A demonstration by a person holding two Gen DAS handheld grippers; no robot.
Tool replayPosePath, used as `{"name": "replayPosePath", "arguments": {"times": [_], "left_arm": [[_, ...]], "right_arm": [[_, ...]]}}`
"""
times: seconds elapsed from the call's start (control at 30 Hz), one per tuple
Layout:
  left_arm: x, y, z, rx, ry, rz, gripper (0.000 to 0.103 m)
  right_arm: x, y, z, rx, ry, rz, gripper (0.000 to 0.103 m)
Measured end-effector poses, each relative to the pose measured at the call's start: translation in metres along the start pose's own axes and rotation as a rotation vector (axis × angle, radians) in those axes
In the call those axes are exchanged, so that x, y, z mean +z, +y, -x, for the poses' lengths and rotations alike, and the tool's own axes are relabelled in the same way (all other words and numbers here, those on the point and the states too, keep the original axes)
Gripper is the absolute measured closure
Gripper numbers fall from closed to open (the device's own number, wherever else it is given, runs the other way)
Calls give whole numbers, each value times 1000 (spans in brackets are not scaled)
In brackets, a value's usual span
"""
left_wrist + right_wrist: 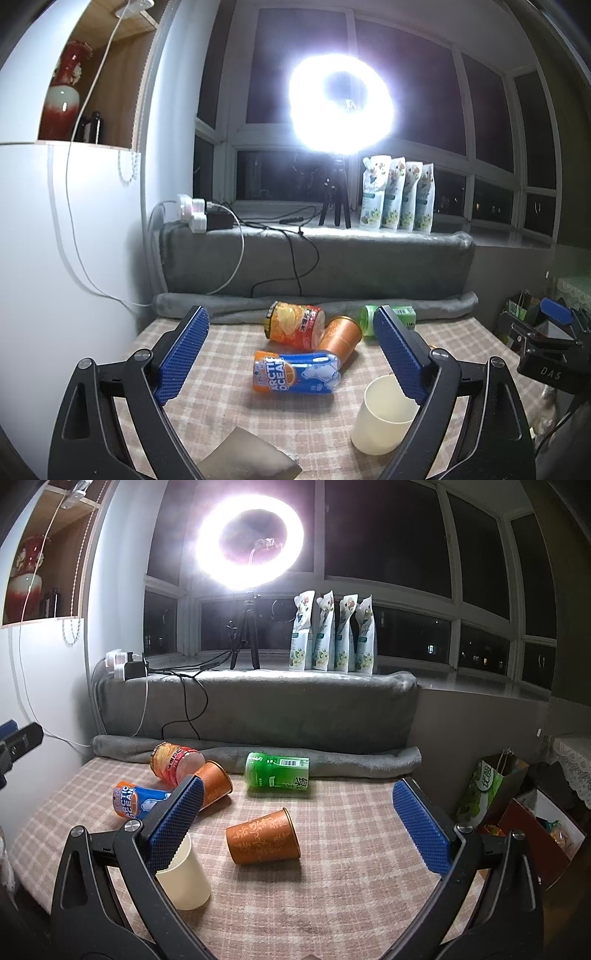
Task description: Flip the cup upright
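Both grippers spread wide and empty above a checked tablecloth (351, 849). The right gripper (299, 823) faces an orange cup (263, 837) lying on its side near the middle of the cloth, apart from its neighbours. The left gripper (291, 354) hangs over a blue can (295, 373), with nothing between its pads.

The orange cup's long axis runs left to right and slightly away from the viewer. Its wider open rim points right and far; its closed base points left and near. A cream cup (184, 875) already stands upright, mouth up, to its left. A second orange cup (214, 781) lies further back against a red can (173, 762); a green can (277, 771) lies beyond.

Suggested approach, as a judgement: close the right pads across the cup's side wall at mid-length, square to its axis. Then lift clear and rotate so the base swings down before setting it on open cloth. A light squeeze seems wise, since the wall may dent.
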State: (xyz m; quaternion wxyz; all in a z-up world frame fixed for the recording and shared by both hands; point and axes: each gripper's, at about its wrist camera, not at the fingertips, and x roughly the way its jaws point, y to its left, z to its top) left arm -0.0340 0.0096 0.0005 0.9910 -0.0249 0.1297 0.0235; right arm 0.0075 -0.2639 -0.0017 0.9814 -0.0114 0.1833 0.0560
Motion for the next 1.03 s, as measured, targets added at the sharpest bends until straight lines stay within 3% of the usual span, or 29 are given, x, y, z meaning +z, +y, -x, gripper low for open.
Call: {"name": "replayPosePath", "arguments": {"times": [0.2,1.03], "left_arm": [[-3,-1,-4,-7,32,-1,12],[-4,2,-11,-6,39,-8,12]], "right_arm": [[0,0,-1,4,3,-3,0],[-6,4,-10,22,27,-1,0]]}}
